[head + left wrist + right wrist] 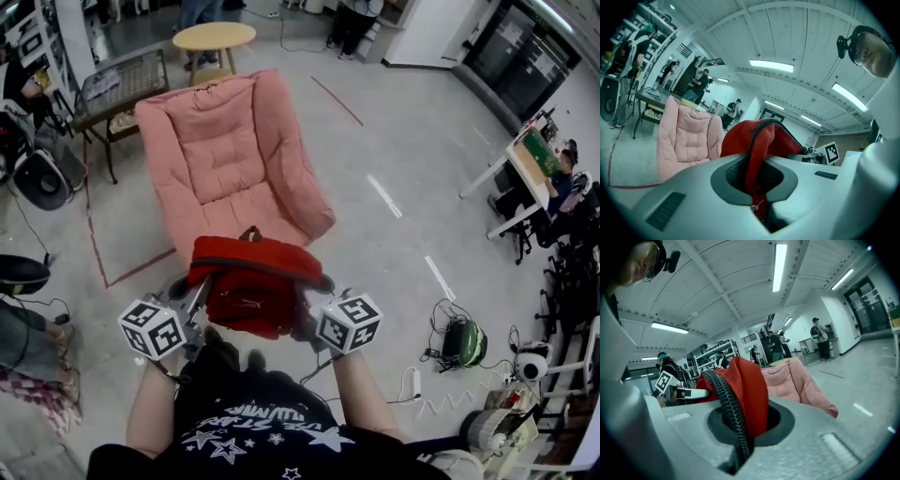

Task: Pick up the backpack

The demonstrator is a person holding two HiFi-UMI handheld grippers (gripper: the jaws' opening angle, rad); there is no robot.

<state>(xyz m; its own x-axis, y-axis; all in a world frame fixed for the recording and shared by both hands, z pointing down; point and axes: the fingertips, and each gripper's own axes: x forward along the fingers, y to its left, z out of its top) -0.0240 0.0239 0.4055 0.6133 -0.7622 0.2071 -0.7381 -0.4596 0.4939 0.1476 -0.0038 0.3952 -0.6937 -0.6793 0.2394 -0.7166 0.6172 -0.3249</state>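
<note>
The red backpack (255,281) hangs in the air between my two grippers, in front of the pink armchair (225,155). My left gripper (192,298) is shut on the backpack's left edge; in the left gripper view the red fabric and its zipper (759,154) are pinched between the jaws. My right gripper (314,302) is shut on the right edge, and the right gripper view shows red cloth and the black zipper (733,416) clamped in its jaws. The backpack's top handle (251,232) sticks up toward the chair.
The armchair's seat is bare behind the bag. A round wooden table (214,37) and a dark bench (122,84) stand beyond it. A fan (39,178) is at the left. Cables and a green device (463,342) lie on the floor at right. People stand in the background.
</note>
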